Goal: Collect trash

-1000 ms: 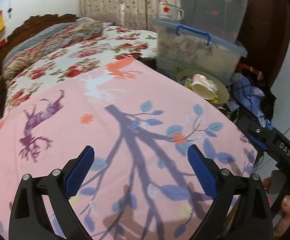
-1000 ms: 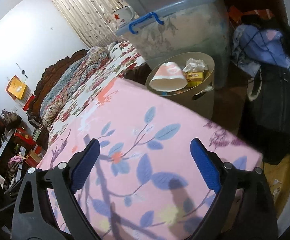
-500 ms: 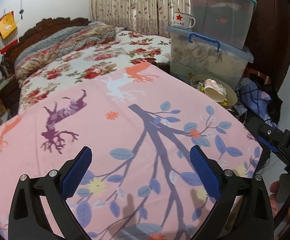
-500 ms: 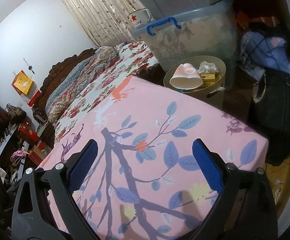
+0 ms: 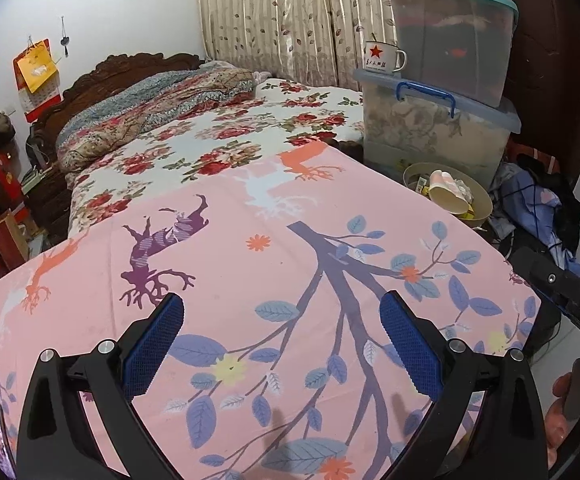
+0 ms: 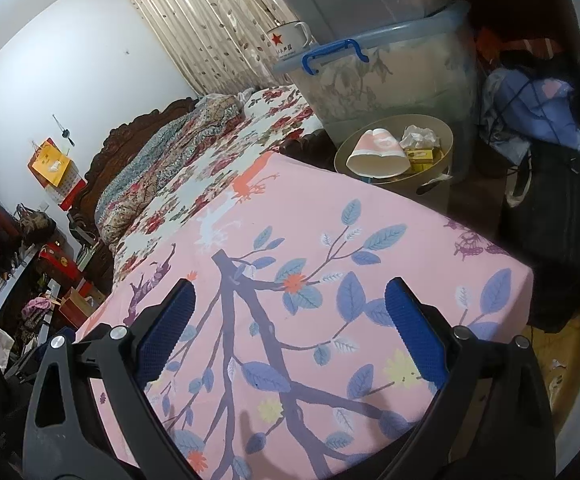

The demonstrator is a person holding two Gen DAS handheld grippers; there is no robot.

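A beige round waste bin [image 5: 482, 196] [image 6: 446, 132] stands beyond the far right corner of the pink cloth [image 5: 273, 256] [image 6: 330, 264]. It holds a paper cup [image 5: 446, 194] [image 6: 376, 152] on its side, a crumpled tissue [image 6: 420, 136] and a yellow packet [image 6: 422, 155]. My left gripper [image 5: 281, 320] is open and empty above the cloth. My right gripper [image 6: 290, 304] is open and empty above the cloth; its body [image 5: 562, 288] shows at the right edge of the left wrist view.
Stacked clear storage boxes [image 5: 438, 120] [image 6: 386, 68] with a star mug [image 5: 382, 56] stand behind the bin. A bed with floral bedding [image 5: 217, 136] lies beyond the cloth. Clothes and a black bag [image 6: 554, 216] lie right; clutter [image 5: 1, 208] sits at left.
Both grippers have pulled back and risen from the bin end of the cloth; more of the room shows. Both stay open.
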